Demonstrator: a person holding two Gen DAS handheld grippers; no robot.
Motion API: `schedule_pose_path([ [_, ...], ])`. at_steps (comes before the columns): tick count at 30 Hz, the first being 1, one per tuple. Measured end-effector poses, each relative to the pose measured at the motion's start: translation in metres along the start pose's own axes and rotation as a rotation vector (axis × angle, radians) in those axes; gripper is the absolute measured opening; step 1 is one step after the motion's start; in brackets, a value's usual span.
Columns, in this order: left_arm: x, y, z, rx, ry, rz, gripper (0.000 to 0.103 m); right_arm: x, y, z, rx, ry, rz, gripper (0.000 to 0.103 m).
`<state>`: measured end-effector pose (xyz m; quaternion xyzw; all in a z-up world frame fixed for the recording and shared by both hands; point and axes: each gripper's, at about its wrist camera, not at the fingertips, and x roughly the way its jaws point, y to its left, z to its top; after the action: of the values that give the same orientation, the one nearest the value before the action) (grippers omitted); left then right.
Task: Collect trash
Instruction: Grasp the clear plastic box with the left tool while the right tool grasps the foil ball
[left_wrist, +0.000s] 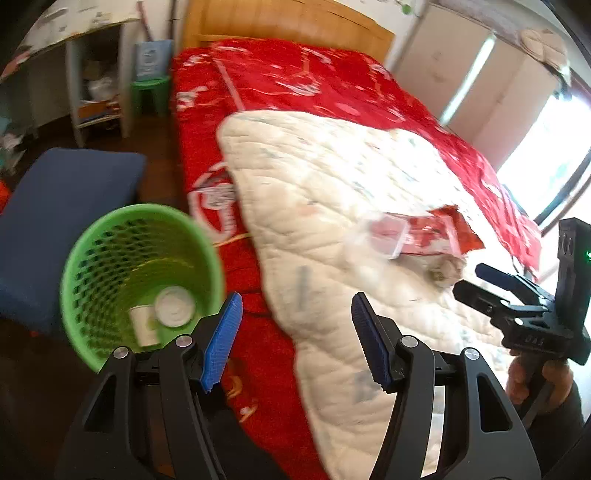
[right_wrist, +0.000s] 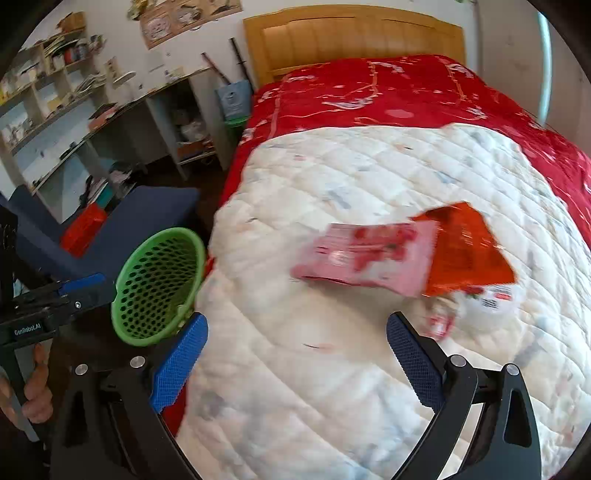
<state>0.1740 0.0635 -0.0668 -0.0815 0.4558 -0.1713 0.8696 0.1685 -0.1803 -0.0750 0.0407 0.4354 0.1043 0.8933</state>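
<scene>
Red and pink snack wrappers (right_wrist: 373, 258) lie on the white quilt (right_wrist: 332, 369), together with a crumpled white packet (right_wrist: 495, 299) touching their near edge. Judged light, thin, crackly and slippery; best pinched at a raised free corner, since the soft quilt will give under pressure. Green mesh basket (left_wrist: 140, 273) stands off the quilt's left side, beside the bed; holds a paper cup (left_wrist: 144, 325) and a white lid (left_wrist: 175, 306). Left gripper (left_wrist: 295, 339) spread, empty. Right gripper (right_wrist: 295, 362) spread, empty, short of the wrappers.

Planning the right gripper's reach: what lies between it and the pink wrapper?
Only bare white quilt lies between the open right gripper and the pink wrapper, seen in the right wrist view.
</scene>
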Motion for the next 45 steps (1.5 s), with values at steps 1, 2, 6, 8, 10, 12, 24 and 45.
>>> schedule_pose_path([
  [1, 0.006, -0.008, 0.004, 0.022, 0.009, -0.016, 0.061, -0.003, -0.006, -0.001, 0.007, -0.001, -0.003, 0.094],
  [2, 0.012, -0.017, 0.007, 0.050, 0.015, -0.030, 0.061, -0.005, -0.012, -0.004, 0.016, -0.002, -0.011, 0.094],
  [6, 0.031, -0.044, 0.017, 0.134, 0.039, -0.061, 0.062, -0.012, -0.034, -0.012, 0.045, 0.001, -0.036, 0.094],
  [8, 0.043, -0.056, 0.022, 0.179, 0.059, -0.067, 0.066, -0.014, -0.046, -0.016, 0.063, 0.003, -0.048, 0.094],
  [10, 0.055, -0.067, 0.026, 0.226, 0.076, -0.061, 0.066, -0.016, -0.054, -0.020, 0.079, 0.006, -0.057, 0.094],
  [12, 0.068, -0.075, 0.031, 0.267, 0.096, -0.061, 0.066, -0.016, -0.061, -0.024, 0.090, 0.009, -0.062, 0.094],
  [24, 0.125, -0.078, 0.052, 0.292, 0.203, -0.104, 0.068, -0.010, -0.079, -0.031, 0.117, 0.027, -0.071, 0.094],
  [45, 0.115, -0.082, 0.044, 0.297, 0.116, -0.089, 0.031, 0.028, -0.099, -0.024, 0.212, 0.062, -0.050, 0.079],
])
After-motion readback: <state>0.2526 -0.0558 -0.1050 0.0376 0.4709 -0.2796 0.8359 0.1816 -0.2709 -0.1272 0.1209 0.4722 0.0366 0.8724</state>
